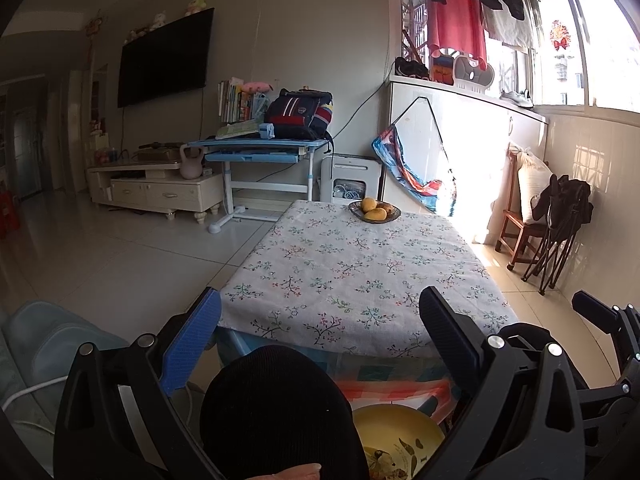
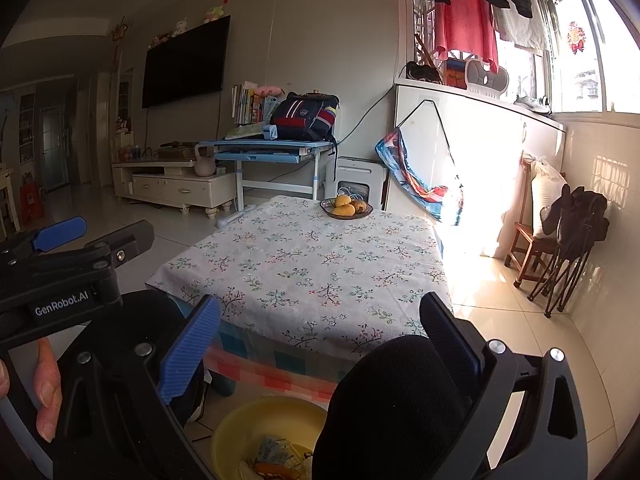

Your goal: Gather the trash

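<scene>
A yellow basin [image 2: 248,428] stands on the floor in front of the table and holds wrappers and scraps [image 2: 276,456]; it also shows in the left wrist view [image 1: 396,428]. My left gripper [image 1: 320,328] is open and empty, held above the table's near edge. My right gripper [image 2: 320,332] is open and empty, above the basin and the table's near edge. The left gripper shows at the left in the right wrist view [image 2: 60,236]. The floral tablecloth [image 1: 360,264] shows no loose trash.
A glass bowl of yellow fruit [image 1: 375,211] sits at the table's far end. My knees in black trousers [image 1: 280,412] are below the grippers. A wooden chair with a folded black seat [image 1: 556,220] stands at the right. A blue desk [image 1: 260,148] and TV cabinet stand behind.
</scene>
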`<move>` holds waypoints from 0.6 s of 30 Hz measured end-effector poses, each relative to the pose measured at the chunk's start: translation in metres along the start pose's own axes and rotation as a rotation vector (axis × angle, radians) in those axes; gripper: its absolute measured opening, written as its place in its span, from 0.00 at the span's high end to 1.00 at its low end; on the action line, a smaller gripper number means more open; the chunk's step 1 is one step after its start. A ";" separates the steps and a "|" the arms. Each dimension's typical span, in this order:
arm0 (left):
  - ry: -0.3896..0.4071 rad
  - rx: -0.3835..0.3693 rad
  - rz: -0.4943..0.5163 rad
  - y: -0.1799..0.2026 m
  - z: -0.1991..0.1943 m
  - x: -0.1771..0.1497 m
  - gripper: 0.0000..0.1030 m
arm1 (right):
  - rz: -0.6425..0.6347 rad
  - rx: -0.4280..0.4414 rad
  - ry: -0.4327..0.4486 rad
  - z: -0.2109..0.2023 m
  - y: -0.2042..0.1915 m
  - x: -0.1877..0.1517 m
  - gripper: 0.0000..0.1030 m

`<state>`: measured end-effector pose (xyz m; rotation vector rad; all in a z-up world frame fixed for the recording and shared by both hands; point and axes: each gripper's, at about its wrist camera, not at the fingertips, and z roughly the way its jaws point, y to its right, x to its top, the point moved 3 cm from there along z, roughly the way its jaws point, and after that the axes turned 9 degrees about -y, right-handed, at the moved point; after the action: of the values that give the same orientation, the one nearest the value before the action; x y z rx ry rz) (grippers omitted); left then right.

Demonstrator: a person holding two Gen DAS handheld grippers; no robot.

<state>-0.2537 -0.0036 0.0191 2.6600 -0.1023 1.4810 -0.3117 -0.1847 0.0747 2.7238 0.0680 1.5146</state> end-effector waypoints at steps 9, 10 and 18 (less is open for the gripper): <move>-0.012 0.057 -0.013 -0.009 -0.026 0.012 0.07 | 0.003 0.004 -0.007 0.003 -0.001 -0.002 0.07; -0.016 0.064 -0.011 -0.010 -0.030 0.012 0.07 | 0.002 0.004 -0.009 0.004 -0.001 -0.002 0.07; -0.001 0.066 0.020 -0.007 -0.058 0.022 0.07 | -0.006 0.006 -0.014 0.004 -0.003 -0.002 0.07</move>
<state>-0.2898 0.0100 0.0679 2.7188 -0.0821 1.5144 -0.3093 -0.1815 0.0711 2.7365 0.0811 1.4957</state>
